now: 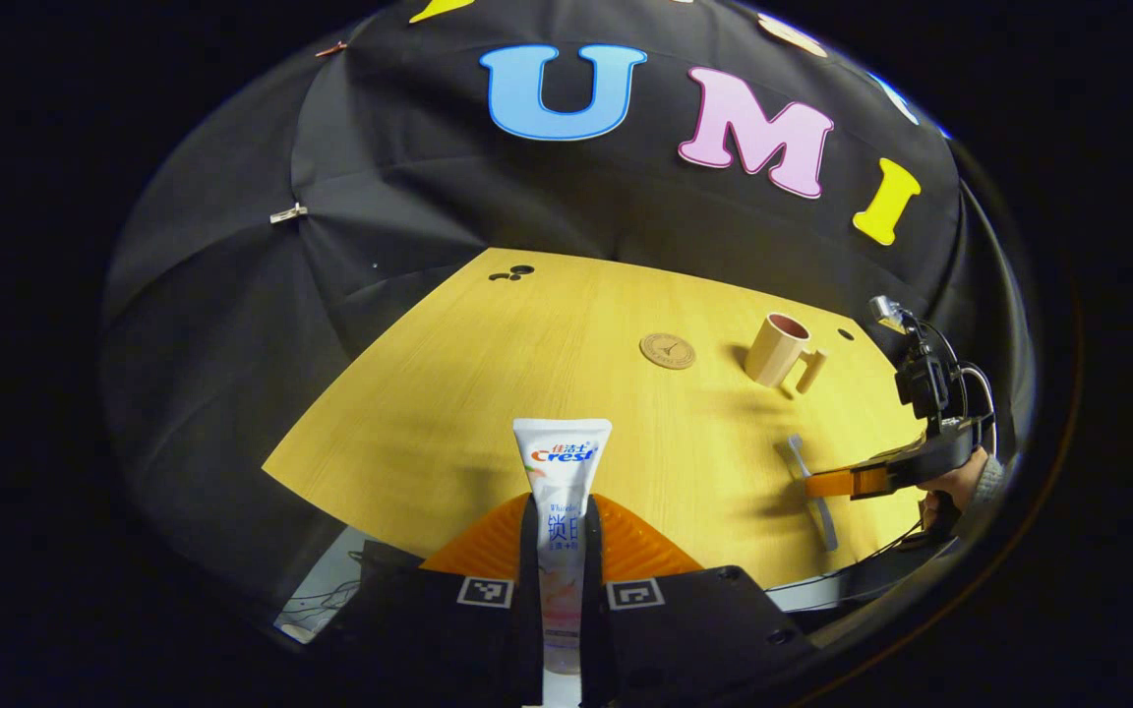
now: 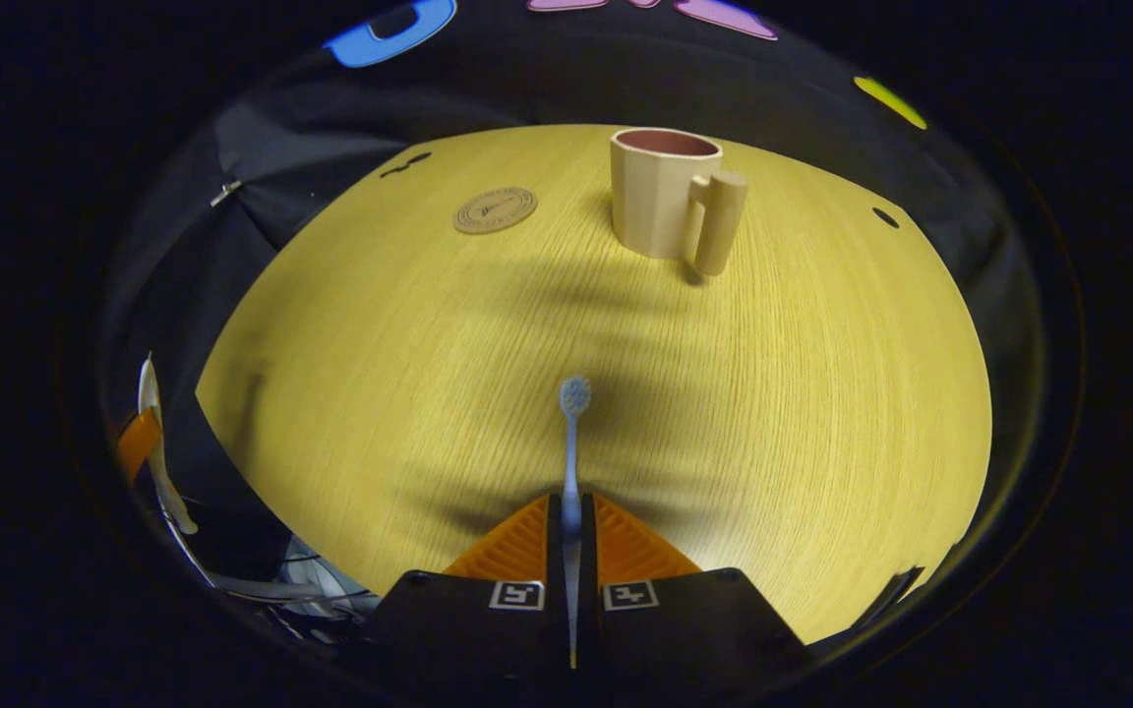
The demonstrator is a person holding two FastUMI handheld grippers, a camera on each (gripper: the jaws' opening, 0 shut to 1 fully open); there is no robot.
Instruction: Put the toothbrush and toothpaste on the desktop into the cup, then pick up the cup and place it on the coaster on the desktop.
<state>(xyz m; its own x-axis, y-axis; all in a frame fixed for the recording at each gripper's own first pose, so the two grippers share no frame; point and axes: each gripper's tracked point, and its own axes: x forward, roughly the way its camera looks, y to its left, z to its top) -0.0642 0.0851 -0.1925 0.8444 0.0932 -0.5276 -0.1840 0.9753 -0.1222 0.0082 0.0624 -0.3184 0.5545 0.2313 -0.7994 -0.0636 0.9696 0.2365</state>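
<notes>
Wooden desktop (image 2: 822,413), tongs (image 1: 561,511) clamping toothpaste (image 1: 563,472)

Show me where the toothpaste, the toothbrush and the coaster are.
toothpaste (image 1: 564,462), left gripper view, on the tube's upper printed part.
toothbrush (image 2: 575,394), right gripper view, on the bristle head.
coaster (image 2: 496,209), right gripper view, on the disc's middle.

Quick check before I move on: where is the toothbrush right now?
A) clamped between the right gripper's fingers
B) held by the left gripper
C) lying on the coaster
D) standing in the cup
A: in the right gripper view the toothbrush sits pinched in the right gripper, bristles pointing toward the empty cup.
</notes>
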